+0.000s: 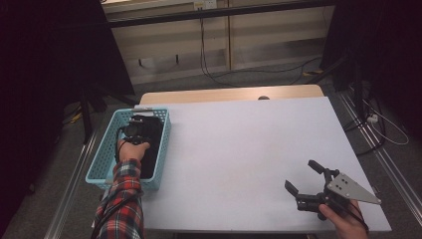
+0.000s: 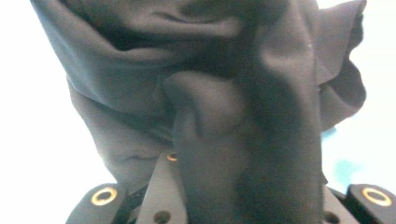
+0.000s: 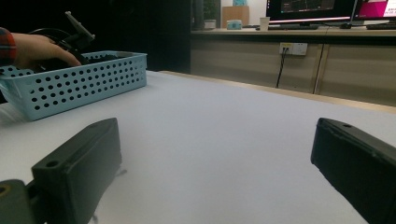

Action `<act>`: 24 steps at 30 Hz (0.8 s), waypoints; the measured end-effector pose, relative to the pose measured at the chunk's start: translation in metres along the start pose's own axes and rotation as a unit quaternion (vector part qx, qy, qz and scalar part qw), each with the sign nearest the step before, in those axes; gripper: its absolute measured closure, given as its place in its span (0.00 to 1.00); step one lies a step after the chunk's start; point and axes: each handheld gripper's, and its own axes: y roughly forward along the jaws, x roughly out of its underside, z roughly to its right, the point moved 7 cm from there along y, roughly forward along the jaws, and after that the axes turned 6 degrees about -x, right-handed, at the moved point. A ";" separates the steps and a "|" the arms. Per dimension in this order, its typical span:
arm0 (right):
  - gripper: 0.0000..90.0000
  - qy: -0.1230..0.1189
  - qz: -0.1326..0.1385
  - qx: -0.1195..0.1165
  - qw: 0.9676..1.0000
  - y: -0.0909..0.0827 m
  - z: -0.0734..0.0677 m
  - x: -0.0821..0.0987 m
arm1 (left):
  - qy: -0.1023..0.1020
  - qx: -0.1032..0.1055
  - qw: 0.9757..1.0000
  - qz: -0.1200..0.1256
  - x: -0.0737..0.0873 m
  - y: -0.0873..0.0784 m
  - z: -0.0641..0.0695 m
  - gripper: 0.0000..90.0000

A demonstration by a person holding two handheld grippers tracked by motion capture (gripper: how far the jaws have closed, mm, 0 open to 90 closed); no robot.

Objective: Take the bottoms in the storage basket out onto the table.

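Reaching into the blue basket at the left of the high frame, left tool clenched on a fold of the dark cloth lying inside, bunched right up against the lens. Looks like the pick-up step; next likely calls for lifting the cloth clear of the rim. Lower right, right tool released, resting idle on the white counter

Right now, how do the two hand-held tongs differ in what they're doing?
The left tongs reach down into the blue basket, while the right tongs rest low over bare white table. The left tongs are shut on dark cloth; the right tongs stand wide open with nothing between them. Both are black and held by a hand.
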 end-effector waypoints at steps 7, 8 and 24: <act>0.01 -0.002 0.000 0.001 1.000 0.000 0.000 0.000 | -0.003 0.018 1.000 0.014 -0.010 -0.021 -0.006 0.88; 0.01 -0.002 0.000 0.001 1.000 0.000 0.000 0.000 | -0.006 0.019 1.000 0.019 -0.013 -0.025 -0.007 0.88; 0.01 -0.003 0.002 0.003 1.000 0.001 0.000 -0.001 | 0.009 0.033 0.995 0.097 -0.060 -0.096 -0.018 0.89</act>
